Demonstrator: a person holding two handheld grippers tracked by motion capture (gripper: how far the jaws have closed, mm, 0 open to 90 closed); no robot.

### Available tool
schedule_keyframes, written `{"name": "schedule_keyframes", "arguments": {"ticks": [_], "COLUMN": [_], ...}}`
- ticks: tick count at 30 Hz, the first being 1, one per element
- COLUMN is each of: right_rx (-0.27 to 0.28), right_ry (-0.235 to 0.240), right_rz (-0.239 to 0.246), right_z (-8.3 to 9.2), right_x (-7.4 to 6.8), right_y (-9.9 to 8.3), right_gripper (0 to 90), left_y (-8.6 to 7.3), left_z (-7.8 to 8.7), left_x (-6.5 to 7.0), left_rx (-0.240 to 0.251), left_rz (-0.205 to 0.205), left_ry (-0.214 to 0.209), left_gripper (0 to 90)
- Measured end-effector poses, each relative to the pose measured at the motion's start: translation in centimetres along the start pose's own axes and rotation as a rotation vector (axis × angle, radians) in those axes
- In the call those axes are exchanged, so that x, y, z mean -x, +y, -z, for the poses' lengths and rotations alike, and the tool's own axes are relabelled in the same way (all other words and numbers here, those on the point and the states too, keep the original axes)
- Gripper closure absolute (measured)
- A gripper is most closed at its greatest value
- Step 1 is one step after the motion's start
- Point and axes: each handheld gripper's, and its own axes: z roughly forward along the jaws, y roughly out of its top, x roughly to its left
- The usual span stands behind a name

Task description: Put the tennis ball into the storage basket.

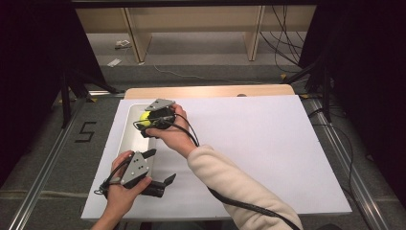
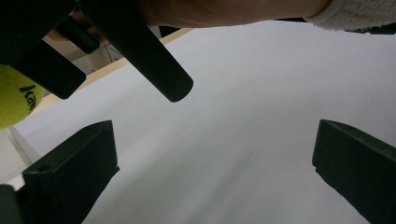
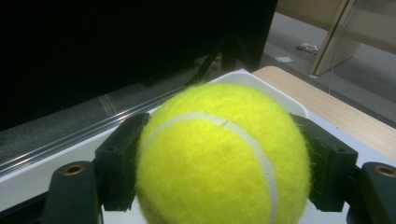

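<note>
My right gripper (image 1: 152,125) reaches across toward the desk's far left corner, forearm angled from the near edge, fingers (image 3: 122,163) clamped tight. My left gripper (image 1: 160,168) rests near the desk's near left corner, fingers (image 2: 74,172) spread wide apart.

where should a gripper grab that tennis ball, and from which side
Across its widest middle, one jaw on each side, as the right gripper holds the tennis ball now over the white tray. It is round, so any side works; from above avoids the tray walls.
</note>
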Motion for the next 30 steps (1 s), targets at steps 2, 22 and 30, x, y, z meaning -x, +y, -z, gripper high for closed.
{"name": "schedule_keyframes", "arguments": {"ticks": [2,22,30], "right_rx": [-0.003,0.002,-0.001], "right_ry": [0.001,0.019,0.017], "right_rz": [0.000,-0.004,0.001], "right_z": [-0.03,-0.74,-0.81], "right_x": [-0.02,-0.71,-0.55], "right_y": [0.00,0.15,0.17], "right_gripper": [26.9,26.9,26.9], "left_y": [0.01,0.04,0.02], "left_z": [0.00,-0.06,-0.06], "left_x": [0.02,0.05,0.02], "left_rx": [-0.002,-0.002,-0.003], "left_rz": [-0.004,-0.006,-0.005], "left_ry": [0.000,-0.003,-0.003], "left_gripper": [0.0,0.0,0.0]}}
